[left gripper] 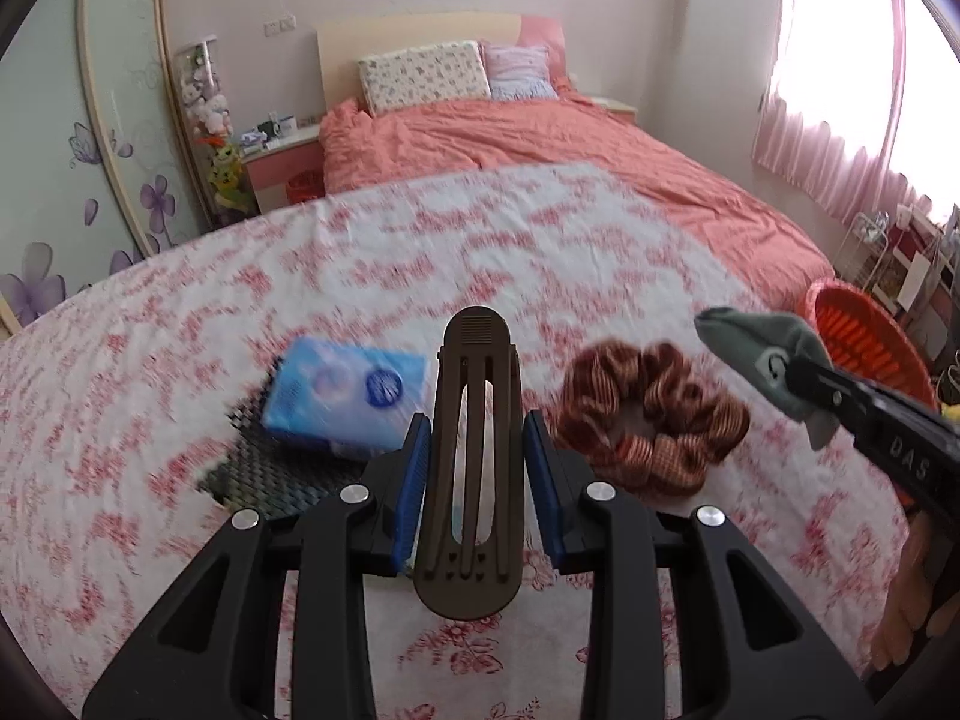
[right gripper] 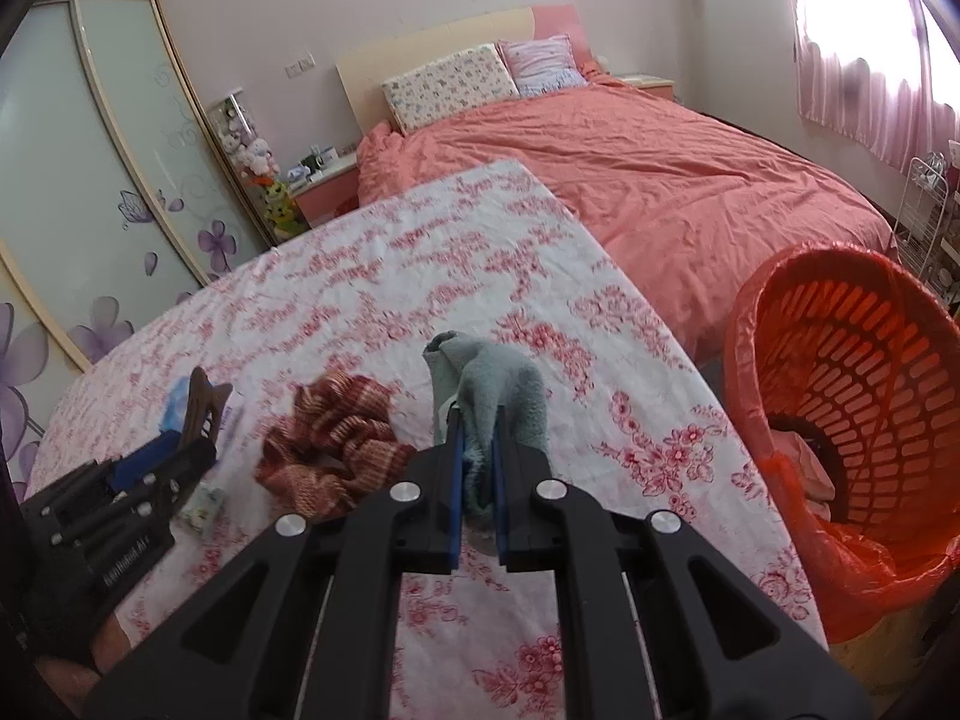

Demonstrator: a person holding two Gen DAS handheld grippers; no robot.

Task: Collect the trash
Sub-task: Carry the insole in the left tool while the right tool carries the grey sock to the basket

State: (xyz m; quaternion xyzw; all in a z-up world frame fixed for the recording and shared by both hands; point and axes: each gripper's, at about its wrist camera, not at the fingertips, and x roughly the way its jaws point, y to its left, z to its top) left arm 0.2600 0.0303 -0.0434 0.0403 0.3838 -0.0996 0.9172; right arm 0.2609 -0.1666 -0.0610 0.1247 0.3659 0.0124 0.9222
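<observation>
A brown hair clip (left gripper: pixel 474 462) stands upright between the blue-padded jaws of the left gripper (left gripper: pixel 477 456), nearest the left wrist camera — the jaws are closed against its two sides and the clip is lifted above the flowered cloth of the counter (left gripper: pixel 180 300). Just behind and to the left of the clip, a blue tissue pack (left gripper: pixel 345 396) lies on a dark woven mat (left gripper: pixel 270 474). To the right of the clip a rust-striped scrunchie (left gripper: pixel 654 414) rests on the cloth.

In the right wrist view, the right gripper (right gripper: pixel 478 468) has its jaws pinched nearly together on a grey-green sock (right gripper: pixel 492 396), which sticks up above the jaw tips and hangs clear of the counter, just right of the scrunchie (right gripper: pixel 336 444). The left gripper (right gripper: pixel 162 462) shows at the lower left of this view with the hair clip (right gripper: pixel 204 408) in its grip.

An orange slotted basket (right gripper: pixel 852 420) lined with a red plastic bag stands off the right edge of the counter, beside the bed (right gripper: pixel 660 180) with its coral cover — something pink and crumpled lies at the basket's bottom. Two pillows (left gripper: pixel 456 75) lean against the headboard.
</observation>
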